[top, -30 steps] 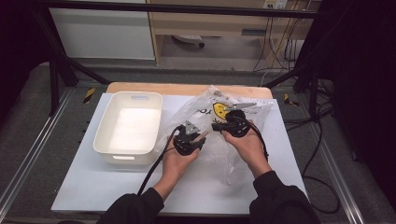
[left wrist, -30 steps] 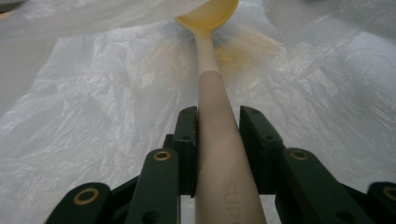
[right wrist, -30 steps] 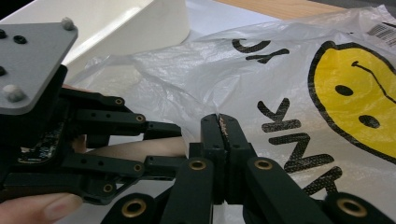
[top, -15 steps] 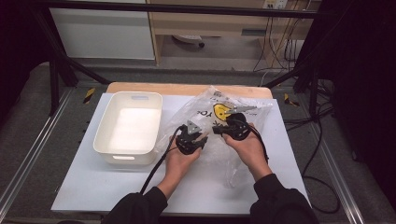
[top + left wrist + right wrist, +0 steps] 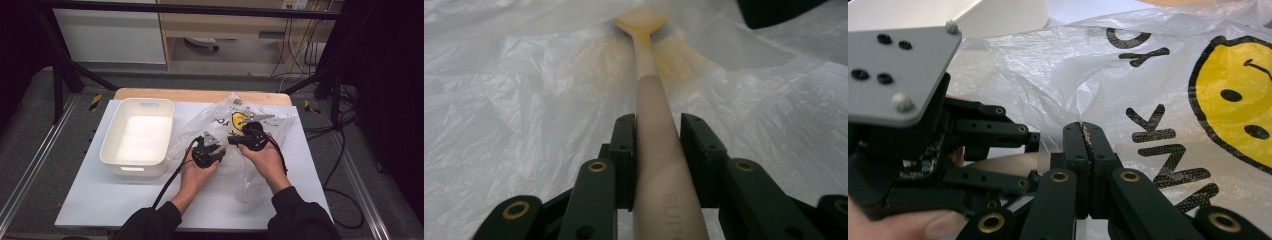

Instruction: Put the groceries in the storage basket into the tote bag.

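**Spoon going into the bag**

The person stands at the near edge of the table with a gripper in each hand, both working at a clear plastic bag (image 5: pixel 235 145) that lies crumpled on the white mat (image 5: pixel 100 200), right of a white bin (image 5: pixel 137 137).

The left gripper (image 5: pixel 658 137) is clamped on a pale spoon (image 5: pixel 651 100). Its two black jaws press the handle from both sides, and the handle runs straight out ahead of them. The spoon's yellowish bowl lies at the far end, blurred behind the plastic film, so it seems to be inside the bag or under a fold of it; I cannot tell which. In the high view that gripper (image 5: pixel 212 150) sits over the bag's near left part.

The right gripper (image 5: pixel 1087 137) has its jaws pressed flat together, with a thin edge of the bag (image 5: pixel 1158 75) pinched between the tips. The bag's yellow smiley face and black lettering show just beyond it. From above, this gripper (image 5: pixel 235 140) sits just right of the left one, the two close together over the bag's middle.
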